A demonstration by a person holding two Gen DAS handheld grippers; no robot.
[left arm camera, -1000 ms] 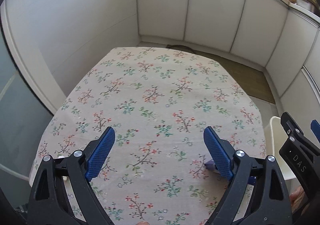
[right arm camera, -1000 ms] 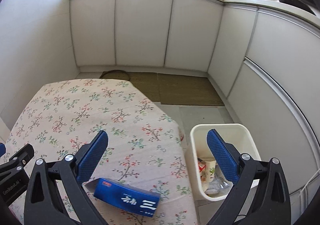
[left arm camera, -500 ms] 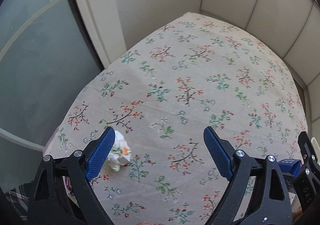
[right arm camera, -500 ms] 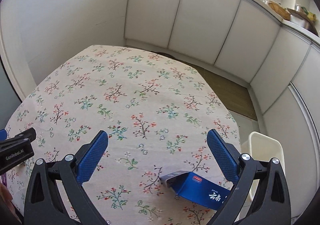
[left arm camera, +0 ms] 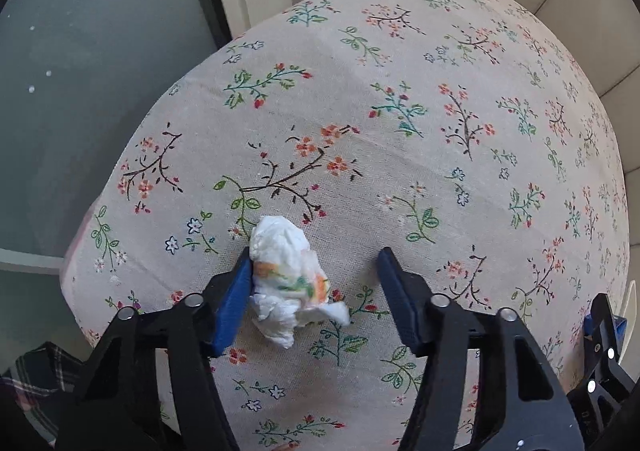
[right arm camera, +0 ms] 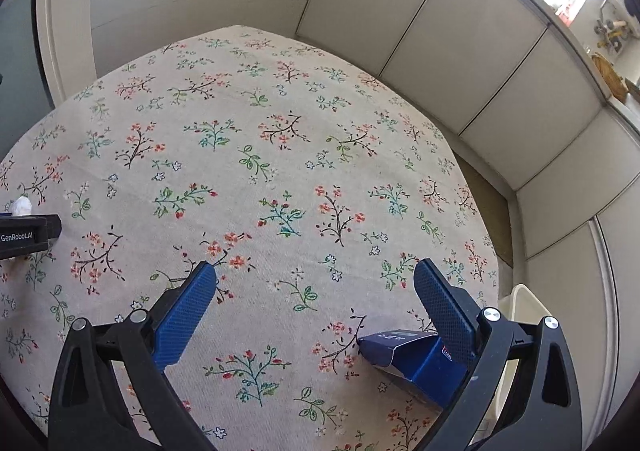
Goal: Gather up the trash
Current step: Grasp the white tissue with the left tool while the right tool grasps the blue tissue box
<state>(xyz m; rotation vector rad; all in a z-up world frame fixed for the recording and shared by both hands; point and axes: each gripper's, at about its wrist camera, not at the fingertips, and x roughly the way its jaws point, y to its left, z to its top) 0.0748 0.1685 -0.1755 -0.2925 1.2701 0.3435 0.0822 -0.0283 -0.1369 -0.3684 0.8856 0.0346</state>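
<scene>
Left hand-held gripper (left arm camera: 314, 279) has dropped, jaws closing round the crumpled tissue (left arm camera: 290, 279) — not yet gripped.

Right wrist view, left edge of the frame: white lettering "GenRobot.AI" on the black body of the left tool (right arm camera: 28, 237). Lower right: a dark blue box (right arm camera: 416, 361) on the table bears small white characters, too small to read.
</scene>
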